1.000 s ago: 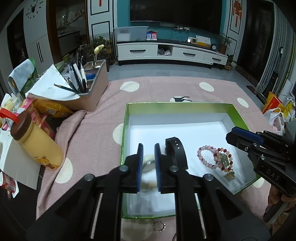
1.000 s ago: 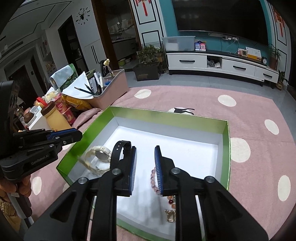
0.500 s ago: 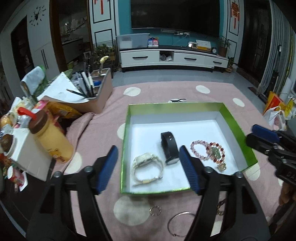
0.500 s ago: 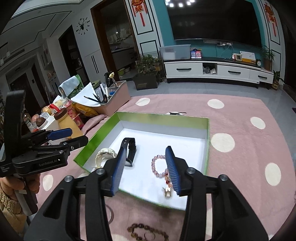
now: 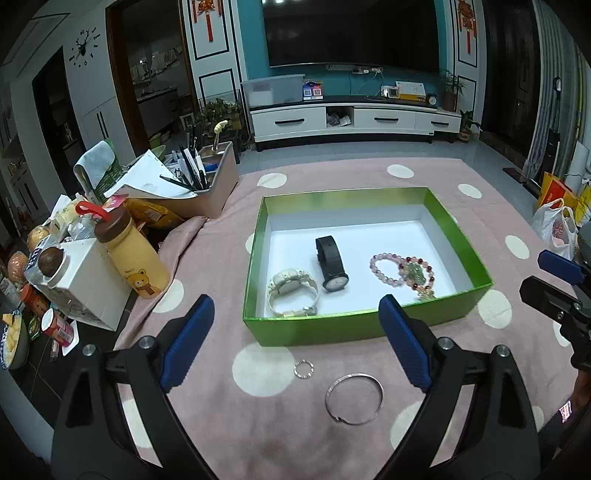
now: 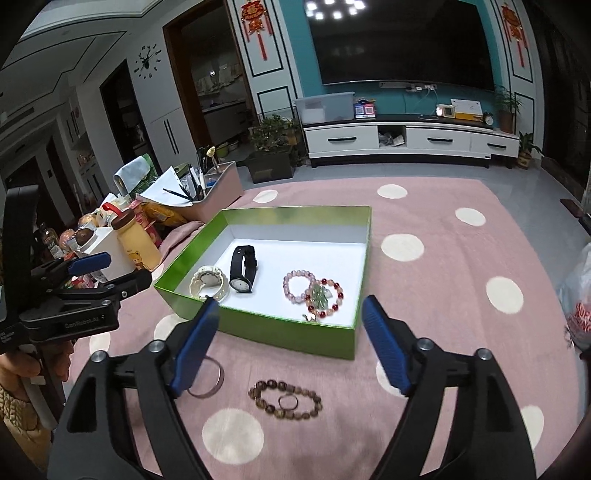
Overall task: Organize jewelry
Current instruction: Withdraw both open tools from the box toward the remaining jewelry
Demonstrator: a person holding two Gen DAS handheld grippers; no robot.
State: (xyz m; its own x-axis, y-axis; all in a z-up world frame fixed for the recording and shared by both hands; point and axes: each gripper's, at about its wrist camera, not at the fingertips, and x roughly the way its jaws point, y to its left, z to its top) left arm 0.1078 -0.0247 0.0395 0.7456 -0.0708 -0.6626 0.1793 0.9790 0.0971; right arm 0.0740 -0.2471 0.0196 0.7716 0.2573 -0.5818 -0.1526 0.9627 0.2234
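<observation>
Both hand-held grippers, left (image 5: 295,341) and right (image 6: 288,343), are opening wide with nothing between their jaws. The green box (image 5: 332,328) on the pink tabletop (image 5: 207,258) holds a white watch (image 5: 291,286), a black watch (image 5: 331,264) and two bead bracelets (image 5: 402,271). Before the box lie a bangle (image 5: 354,398), a small ring (image 5: 303,369) and a brown bead bracelet (image 6: 284,399).

Home living room; wall television (image 5: 354,33), white media cabinet (image 5: 351,120), potted plants (image 6: 271,134)
</observation>
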